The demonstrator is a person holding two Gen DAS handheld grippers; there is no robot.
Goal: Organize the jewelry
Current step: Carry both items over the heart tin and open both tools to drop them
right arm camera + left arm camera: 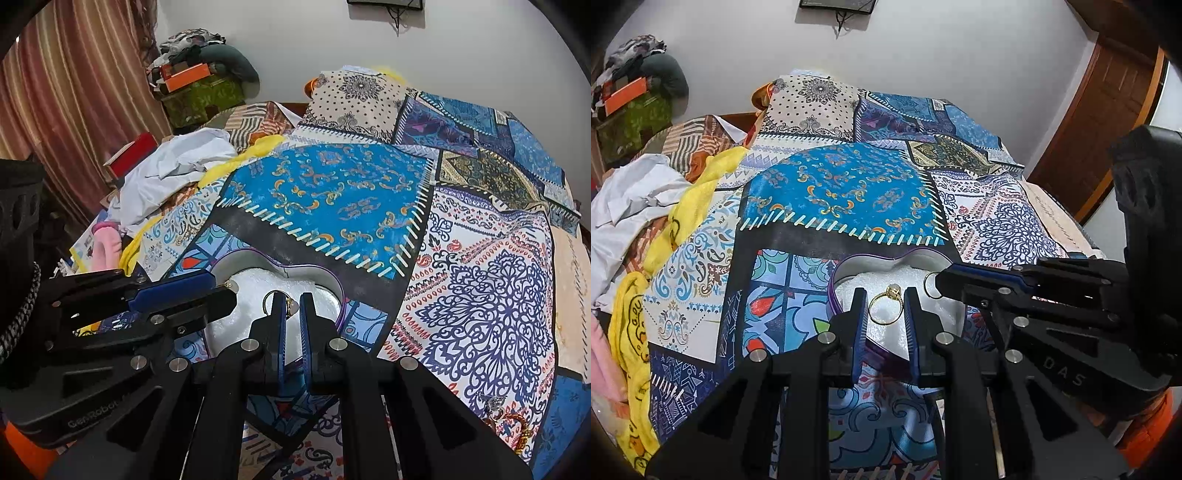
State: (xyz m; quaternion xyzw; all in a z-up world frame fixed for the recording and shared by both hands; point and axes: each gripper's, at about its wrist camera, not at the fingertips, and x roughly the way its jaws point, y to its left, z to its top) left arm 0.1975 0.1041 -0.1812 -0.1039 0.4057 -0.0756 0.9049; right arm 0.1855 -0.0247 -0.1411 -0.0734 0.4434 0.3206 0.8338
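Note:
A heart-shaped purple tin (834,299) (341,295) with white foam lining lies on the patchwork bedspread. My left gripper (885,295) is open over it, with a gold ring with a pale stone (886,306) lying on the foam between its fingers. My right gripper (291,299) is shut on a second gold ring with a pale stone (290,304), held over the foam. The right gripper enters the left wrist view (945,284) from the right, with the ring's loop (929,284) showing at its tip. The left gripper shows in the right wrist view (221,295).
The patchwork bedspread (842,192) covers the bed. Yellow and white clothes (665,199) are piled at the left. More jewelry (506,417) lies on the spread at lower right. A wooden door (1108,110) stands at the right; curtains (74,110) hang at the left.

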